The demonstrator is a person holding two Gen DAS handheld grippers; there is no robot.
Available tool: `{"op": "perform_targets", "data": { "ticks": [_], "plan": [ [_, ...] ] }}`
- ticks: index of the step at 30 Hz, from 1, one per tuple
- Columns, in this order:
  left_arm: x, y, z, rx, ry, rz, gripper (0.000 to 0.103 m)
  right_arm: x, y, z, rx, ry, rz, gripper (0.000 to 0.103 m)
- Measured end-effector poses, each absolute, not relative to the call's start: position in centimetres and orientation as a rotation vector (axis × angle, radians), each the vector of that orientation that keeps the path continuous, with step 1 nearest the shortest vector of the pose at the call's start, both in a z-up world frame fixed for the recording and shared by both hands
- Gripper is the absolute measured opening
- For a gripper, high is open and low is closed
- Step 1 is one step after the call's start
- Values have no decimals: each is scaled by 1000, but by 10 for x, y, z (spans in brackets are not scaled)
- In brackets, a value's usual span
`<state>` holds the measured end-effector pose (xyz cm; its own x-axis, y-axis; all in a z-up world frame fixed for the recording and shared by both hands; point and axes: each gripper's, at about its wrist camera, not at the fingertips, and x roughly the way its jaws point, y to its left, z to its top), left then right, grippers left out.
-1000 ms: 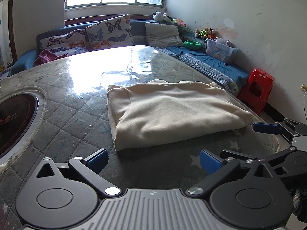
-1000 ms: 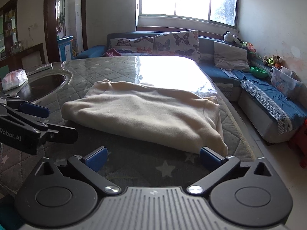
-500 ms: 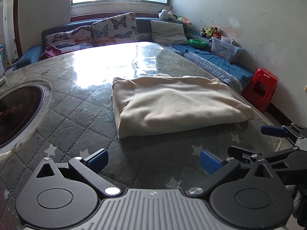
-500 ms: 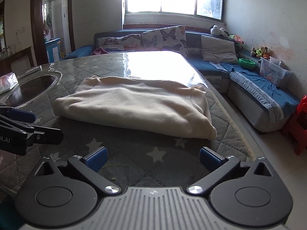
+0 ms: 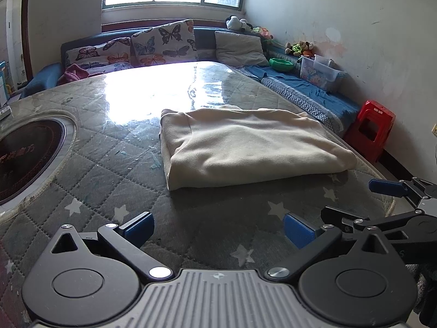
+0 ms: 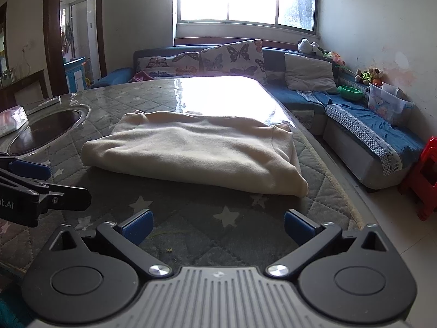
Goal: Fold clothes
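Note:
A cream garment (image 5: 245, 145) lies folded into a flat rectangle on the quilted table cover (image 5: 109, 169); the right wrist view shows the same garment (image 6: 191, 153) a little past the table's near edge. My left gripper (image 5: 218, 228) hangs open over the cover, short of the garment, with nothing between its blue pads. My right gripper (image 6: 217, 225) is open too, near the front edge, and holds nothing. The right gripper also shows at the right border of the left wrist view (image 5: 352, 199). The left gripper's fingers (image 6: 30, 170) show at the left border of the right wrist view.
A round inset cooktop (image 5: 24, 153) sits in the table at the left. A tissue pack (image 6: 12, 119) lies by it. A blue sofa (image 6: 368, 125) with cushions runs along the back and right walls. A red stool (image 5: 368, 128) stands on the floor at the right.
Both grippers have drawn back from the folded garment toward the table's near edge and risen slightly. The garment has stayed in place. Both stay open.

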<state>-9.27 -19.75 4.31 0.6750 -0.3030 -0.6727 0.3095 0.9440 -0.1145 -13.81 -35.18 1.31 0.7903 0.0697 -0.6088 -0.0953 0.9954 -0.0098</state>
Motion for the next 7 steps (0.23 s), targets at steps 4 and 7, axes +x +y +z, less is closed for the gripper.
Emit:
{"op": "perform_targets", "data": {
  "ticks": [4, 7],
  "plan": [
    [-95, -198, 43, 9, 753, -347, 103, -140, -350, 14, -41, 649, 93, 103],
    [-96, -198, 44, 8, 754, -348, 103, -142, -349, 14, -44, 646, 95, 103]
  ]
}}
